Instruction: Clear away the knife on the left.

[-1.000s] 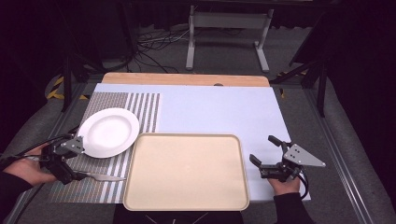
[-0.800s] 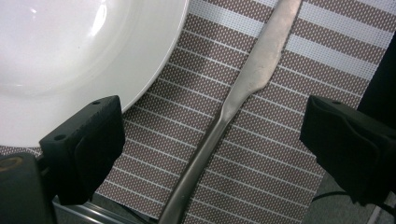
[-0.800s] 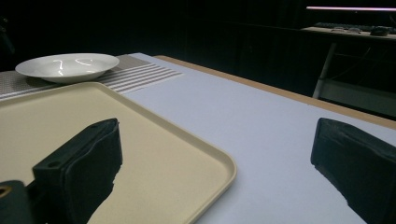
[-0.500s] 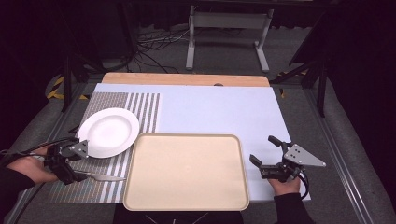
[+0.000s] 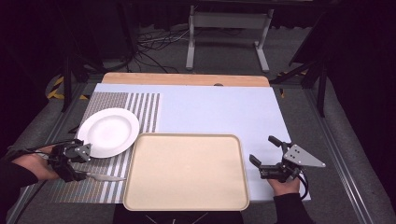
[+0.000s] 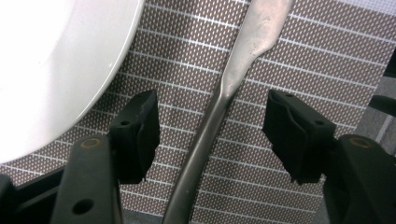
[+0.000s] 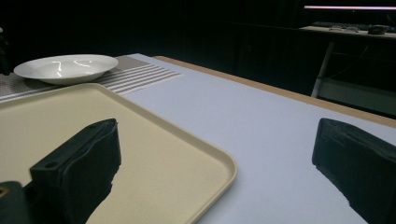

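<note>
Plate (image 6: 51, 70) just beside knife (image 6: 219, 102)

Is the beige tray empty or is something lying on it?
Empty. The beige tray has a bare surface from rim to rim; the knife lies beside it on the striped placemat.

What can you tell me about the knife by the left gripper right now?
The knife is a plain table knife of dull grey metal, one piece, with a slim handle widening into a flat blade. It lies flat on the striped placemat, near the white plate but apart from it, blade pointing toward the beige tray. The left gripper straddles its handle; its jaws have just been closing, with the handle between them, but the pads do not yet touch it.
</note>
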The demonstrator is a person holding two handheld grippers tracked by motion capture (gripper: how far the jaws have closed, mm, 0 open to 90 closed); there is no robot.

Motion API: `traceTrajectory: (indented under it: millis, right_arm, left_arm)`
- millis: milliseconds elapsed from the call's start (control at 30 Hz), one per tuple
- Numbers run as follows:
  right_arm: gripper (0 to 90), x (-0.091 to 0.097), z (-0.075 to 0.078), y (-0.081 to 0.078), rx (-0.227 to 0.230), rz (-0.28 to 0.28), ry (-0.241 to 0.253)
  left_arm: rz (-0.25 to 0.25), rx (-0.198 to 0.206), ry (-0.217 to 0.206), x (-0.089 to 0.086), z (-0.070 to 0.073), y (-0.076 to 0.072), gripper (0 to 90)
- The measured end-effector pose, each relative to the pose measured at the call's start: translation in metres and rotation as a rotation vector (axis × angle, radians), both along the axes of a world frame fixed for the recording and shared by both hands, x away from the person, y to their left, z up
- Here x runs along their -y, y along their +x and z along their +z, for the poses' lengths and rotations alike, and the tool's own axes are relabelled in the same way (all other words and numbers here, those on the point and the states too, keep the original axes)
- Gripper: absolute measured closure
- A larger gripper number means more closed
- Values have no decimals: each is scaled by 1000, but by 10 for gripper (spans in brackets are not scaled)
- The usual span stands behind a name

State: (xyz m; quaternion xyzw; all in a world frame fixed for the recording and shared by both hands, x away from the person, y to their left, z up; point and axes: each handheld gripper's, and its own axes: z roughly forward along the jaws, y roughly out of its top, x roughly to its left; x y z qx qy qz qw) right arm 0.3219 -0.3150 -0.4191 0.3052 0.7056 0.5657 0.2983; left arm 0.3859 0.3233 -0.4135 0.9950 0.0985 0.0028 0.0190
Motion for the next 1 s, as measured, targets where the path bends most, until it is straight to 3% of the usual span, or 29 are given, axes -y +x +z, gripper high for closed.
traceTrajectory:
  millis: [100, 333, 600, 700, 767, 833, 867, 900, 1000]
  right_arm:
    - [20, 0, 0, 0, -2, 2, 3]
    - [23, 0, 0, 0, 3, 3, 1]
    - [26, 0, 0, 0, -2, 7, 0]
    - [26, 1, 0, 0, -2, 10, 1]
    - [26, 1, -1, 1, -11, 8, 8]
    - [26, 2, -1, 1, -10, 6, 14]
    - [26, 3, -1, 1, -7, 12, 23]
    - [26, 3, -1, 1, -7, 10, 23]
    - [26, 3, -1, 1, -9, 13, 24]
  left_arm:
    - [-18, -21, 21, 2, -3, 1, 451]
    - [-30, -20, 47, 7, -5, 2, 607]
    - [-68, -29, 92, 11, -10, 2, 710]
    - [-67, -21, 98, 11, -10, 0, 727]
    - [-96, -11, 118, 13, -10, -1, 733]
    - [-129, -9, 112, 14, -11, -3, 740]
    - [-138, 10, 132, 15, -10, -5, 746]
    - [-152, -3, 118, 15, -11, -5, 751]
    - [-153, 17, 138, 15, -10, -7, 760]
